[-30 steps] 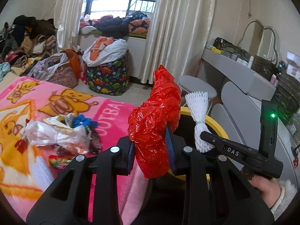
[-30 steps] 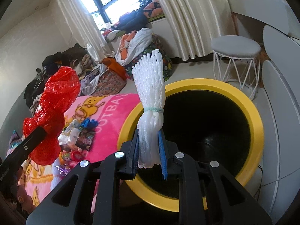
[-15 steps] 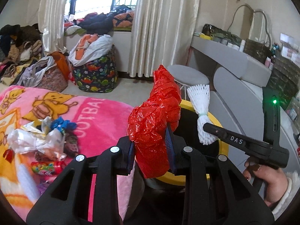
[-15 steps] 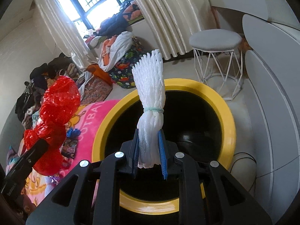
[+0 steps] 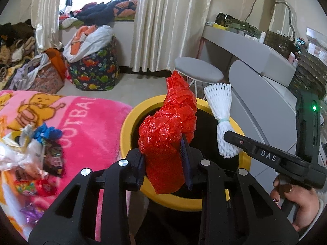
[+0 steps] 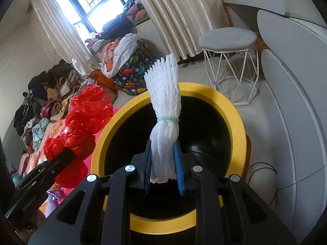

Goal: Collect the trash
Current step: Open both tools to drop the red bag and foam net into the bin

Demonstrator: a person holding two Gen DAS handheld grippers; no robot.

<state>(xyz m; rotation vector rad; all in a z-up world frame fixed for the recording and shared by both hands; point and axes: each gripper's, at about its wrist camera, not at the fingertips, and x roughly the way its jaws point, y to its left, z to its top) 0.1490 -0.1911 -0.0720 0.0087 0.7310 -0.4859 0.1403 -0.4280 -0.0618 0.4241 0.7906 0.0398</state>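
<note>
Left wrist view: left hand-held gripper (image 5: 165,163) clamps a crumpled red plastic bag (image 5: 169,134), held over the yellow-rimmed bin (image 5: 126,126). More wrappers (image 5: 34,155) lie on the pink blanket (image 5: 87,126) beside it.

Right wrist view: right hand-held gripper (image 6: 163,173), jaws just eased out a bit, w/ white foam net (image 6: 165,122) between its pads, upright above the bin's black inside.
</note>
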